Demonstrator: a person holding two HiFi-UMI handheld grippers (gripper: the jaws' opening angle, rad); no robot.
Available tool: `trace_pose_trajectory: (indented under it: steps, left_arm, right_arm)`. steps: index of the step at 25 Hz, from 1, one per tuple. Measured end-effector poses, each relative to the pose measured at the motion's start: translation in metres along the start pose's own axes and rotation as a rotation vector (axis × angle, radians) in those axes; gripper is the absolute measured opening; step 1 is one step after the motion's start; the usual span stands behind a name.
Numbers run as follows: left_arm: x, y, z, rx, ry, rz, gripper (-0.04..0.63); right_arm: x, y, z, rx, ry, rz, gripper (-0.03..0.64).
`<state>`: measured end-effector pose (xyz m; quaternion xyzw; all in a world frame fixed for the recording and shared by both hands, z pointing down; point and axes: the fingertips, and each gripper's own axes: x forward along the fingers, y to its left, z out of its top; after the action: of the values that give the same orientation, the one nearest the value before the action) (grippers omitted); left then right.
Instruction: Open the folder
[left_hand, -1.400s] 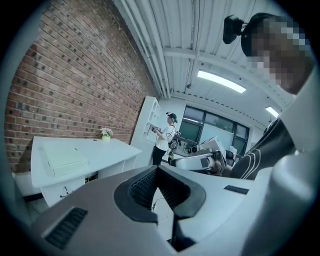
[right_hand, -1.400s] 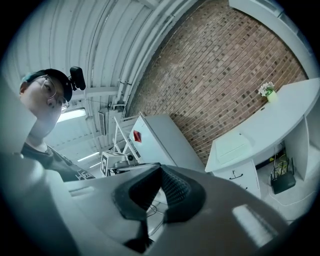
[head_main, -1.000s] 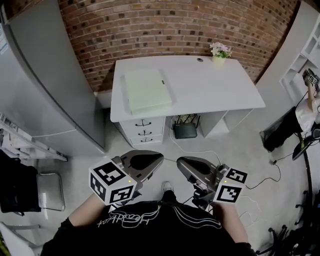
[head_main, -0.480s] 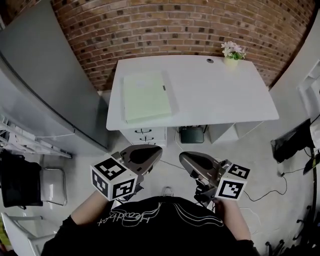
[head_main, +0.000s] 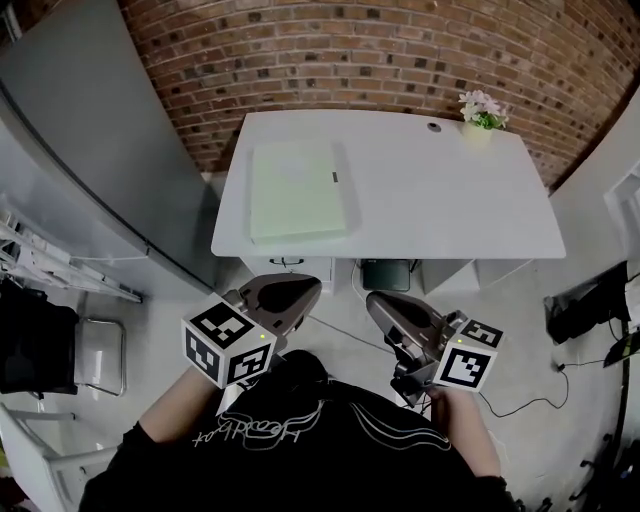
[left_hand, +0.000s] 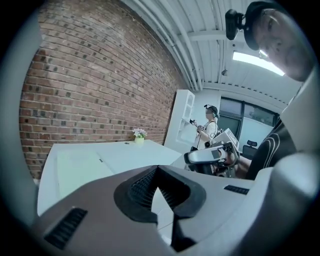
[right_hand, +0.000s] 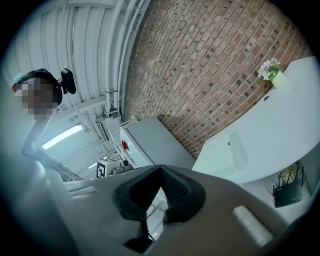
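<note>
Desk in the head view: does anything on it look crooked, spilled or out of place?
Nothing stands out. The green folder lies flat and closed on the left part of the desk, roughly square with its edges. The flower pot stands upright at the far right corner, and nothing is spilled.

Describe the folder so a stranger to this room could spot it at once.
Against the brick wall stands a white desk. On its left half, as the head view shows it, lies the folder: flat, closed, pale green and rectangular. The desk's only other things, a small flower pot and a dark disc, sit near its far right corner.
</note>
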<state>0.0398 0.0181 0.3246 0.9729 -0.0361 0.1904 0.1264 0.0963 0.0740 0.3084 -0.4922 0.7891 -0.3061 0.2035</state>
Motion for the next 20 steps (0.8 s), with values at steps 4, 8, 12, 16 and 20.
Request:
trace_pose_trajectory:
  steps: [4,8,12,16,20]
  left_arm:
    - [0.009,0.020,-0.011,0.020,0.033,0.029,0.000]
    - [0.021,0.048,-0.020,0.055,0.080,0.073,0.000]
    - [0.037,0.075,-0.018,0.052,0.108,0.094,0.000]
    - [0.049,0.101,-0.017,0.046,0.136,0.098,0.006]
    - [0.058,0.126,-0.018,0.077,0.168,0.129,0.008]
  right_arm:
    - [0.007,-0.015,-0.003,0.029,0.007,-0.013,0.000]
    - [0.020,-0.032,0.001,0.065,0.009,-0.028,0.000]
    - [0.031,-0.055,0.005,0.106,0.019,-0.037,0.000]
    - [0.045,-0.075,0.007,0.147,0.018,-0.044,0.000]
    - [0.058,-0.091,0.007,0.189,0.022,-0.047,0.000]
